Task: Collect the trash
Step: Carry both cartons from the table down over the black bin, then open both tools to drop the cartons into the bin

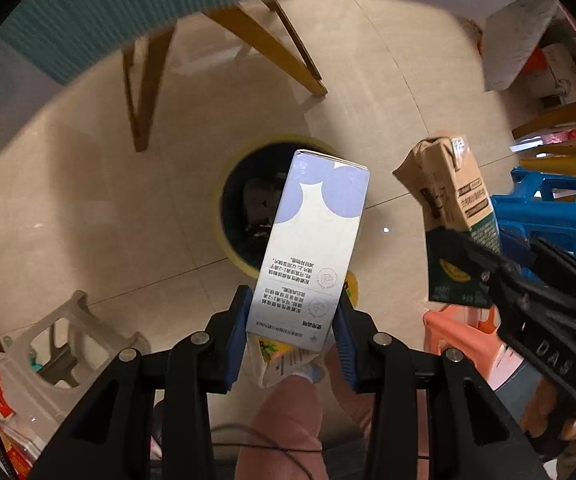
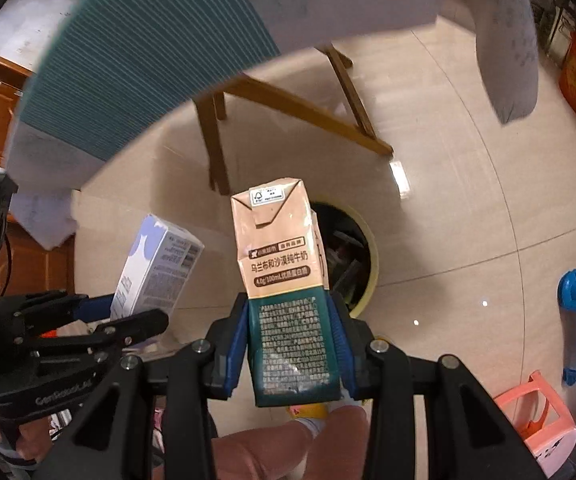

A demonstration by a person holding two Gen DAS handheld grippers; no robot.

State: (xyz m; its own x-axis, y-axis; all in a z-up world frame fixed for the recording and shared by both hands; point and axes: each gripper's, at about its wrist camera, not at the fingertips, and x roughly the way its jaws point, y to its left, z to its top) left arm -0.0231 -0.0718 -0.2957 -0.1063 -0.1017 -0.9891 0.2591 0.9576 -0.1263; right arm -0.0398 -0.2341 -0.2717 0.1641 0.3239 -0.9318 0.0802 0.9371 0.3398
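My left gripper [image 1: 294,320] is shut on a white box with lilac circles [image 1: 312,248], held above the floor just in front of a yellow-rimmed bin [image 1: 232,248] with trash inside. My right gripper [image 2: 292,340] is shut on a tan and dark green milk carton [image 2: 284,280], held over the same bin [image 2: 372,272]. The carton [image 1: 452,216] and the right gripper [image 1: 484,276] show at the right of the left wrist view. The white box [image 2: 156,268] and the left gripper [image 2: 128,312] show at the left of the right wrist view.
A wooden-legged table [image 1: 272,40] with a teal cloth stands beyond the bin. A grey stool [image 1: 60,344], a pink stool [image 1: 468,332] and a blue stool [image 1: 548,208] stand around on the tiled floor. My knee [image 1: 288,420] is below the grippers.
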